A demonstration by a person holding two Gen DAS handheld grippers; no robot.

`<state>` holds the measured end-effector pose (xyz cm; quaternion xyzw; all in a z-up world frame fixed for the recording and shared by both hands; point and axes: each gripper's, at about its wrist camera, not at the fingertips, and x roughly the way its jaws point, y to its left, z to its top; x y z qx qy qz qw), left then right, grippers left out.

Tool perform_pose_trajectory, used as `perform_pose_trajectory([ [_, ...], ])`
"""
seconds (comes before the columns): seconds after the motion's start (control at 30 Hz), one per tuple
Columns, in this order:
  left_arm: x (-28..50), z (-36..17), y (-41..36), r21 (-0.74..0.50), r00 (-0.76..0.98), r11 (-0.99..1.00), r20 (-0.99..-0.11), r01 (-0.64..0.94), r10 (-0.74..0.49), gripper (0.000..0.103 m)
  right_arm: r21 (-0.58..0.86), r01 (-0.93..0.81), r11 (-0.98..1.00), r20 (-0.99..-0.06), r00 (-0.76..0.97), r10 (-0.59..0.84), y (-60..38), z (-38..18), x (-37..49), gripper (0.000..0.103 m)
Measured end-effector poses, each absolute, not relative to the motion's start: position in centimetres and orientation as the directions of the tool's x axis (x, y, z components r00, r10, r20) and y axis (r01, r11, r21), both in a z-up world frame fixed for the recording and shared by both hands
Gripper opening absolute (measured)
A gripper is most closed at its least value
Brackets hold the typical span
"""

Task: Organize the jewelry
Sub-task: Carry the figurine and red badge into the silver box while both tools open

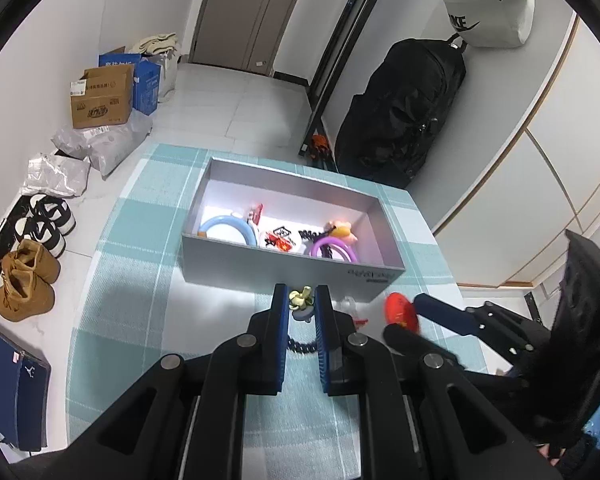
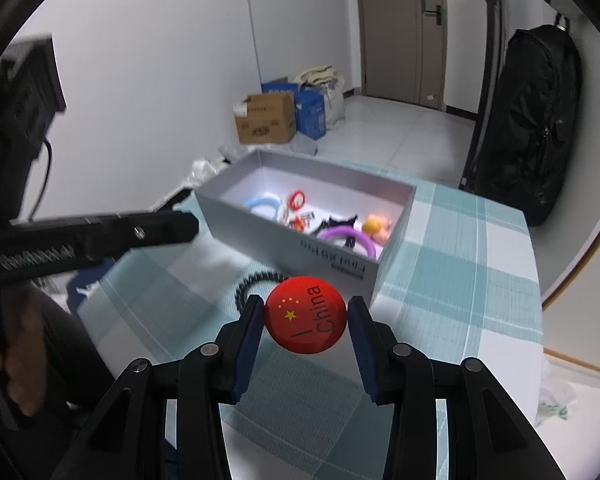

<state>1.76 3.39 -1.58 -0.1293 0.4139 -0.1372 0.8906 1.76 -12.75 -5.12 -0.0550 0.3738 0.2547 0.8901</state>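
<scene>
A round red badge printed with yellow stars and the word "China" [image 2: 305, 315] is gripped between the two blue-padded fingers of the right gripper [image 2: 306, 316], its edges pressed by both pads, and it is held above the teal and white checked tablecloth [image 2: 460, 280], just short of the near wall of the open grey rectangular cardboard box [image 2: 300, 236] seen at 12 o'clock. In the left wrist view, a small pale yellow-green charm [image 1: 300, 299] is clamped by the narrowly spaced jaws of the left gripper [image 1: 301, 300], with a black beaded chain [image 1: 300, 346] seen lower between the fingers against the cloth; whether chain and charm are joined cannot be told. The box lies directly at 12 o'clock from the left gripper, and the right gripper with its badge appears at 3 o'clock. Inside the box are seen a light blue ring-shaped bangle [image 1: 230, 226] at its 9 o'clock end, a purple ring-shaped bangle [image 1: 334, 249] and an orange and pink plush charm [image 1: 342, 230] toward its 3 o'clock end, and small red and white pieces [image 1: 278, 238] between them.
</scene>
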Motion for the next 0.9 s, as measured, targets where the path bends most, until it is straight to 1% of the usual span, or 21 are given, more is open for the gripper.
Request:
perform_pose_trajectory([
  [0.1, 2.3, -1.4, 3.5, -0.342, 0.625, 0.93, -0.699, 0.134, -0.348, 0.008, 0.146, -0.486, 0.862, -0.668, 0.594, 0.448, -13.3, -4.2, 2.3, 0.042],
  [0.2, 3.0, -1.3, 3.1, -0.315, 0.626, 0.94, -0.708, 0.133, -0.326, 0.008, 0.204, -0.481, 0.852, -0.641, 0.593, 0.488, -13.9, -3.2, 3.1, 0.042],
  [0.27, 3.7, -1.1, 2.7, -0.271, 0.636, 0.954, -0.715, 0.131, -0.291, 0.008, 0.227, -0.486, 0.844, -0.623, 0.593, 0.51, -14.0, -2.4, 3.6, 0.042],
  [0.33, 4.5, -0.9, 2.3, -0.199, 0.651, 0.974, -0.726, 0.108, -0.221, 0.008, 0.232, -0.49, 0.84, -0.619, 0.592, 0.517, -14.0, -1.7, 4.5, 0.042],
  [0.37, 4.9, -0.9, 2.3, -0.193, 0.653, 0.976, -0.727, 0.103, -0.213, 0.008, 0.237, -0.488, 0.84, -0.618, 0.591, 0.518, -14.1, -1.5, 4.9, 0.042],
  [0.57, 7.0, -1.1, 2.0, -0.196, 0.629, 0.975, -0.746, 0.104, -0.217, 0.008, 0.299, -0.471, 0.83, -0.619, 0.566, 0.545, -14.3, -0.8, 7.7, 0.042],
  [0.73, 8.3, -1.1, 1.9, -0.197, 0.624, 0.973, -0.748, 0.12, -0.228, 0.008, 0.29, -0.499, 0.816, -0.625, 0.547, 0.557, -13.4, -0.8, 9.5, 0.042],
  [0.9, 10.2, -1.8, 2.0, -0.223, 0.597, 0.965, -0.759, 0.138, -0.261, 0.008, 0.321, -0.494, 0.808, -0.619, 0.536, 0.574, -13.3, -1.1, 11.3, 0.042],
])
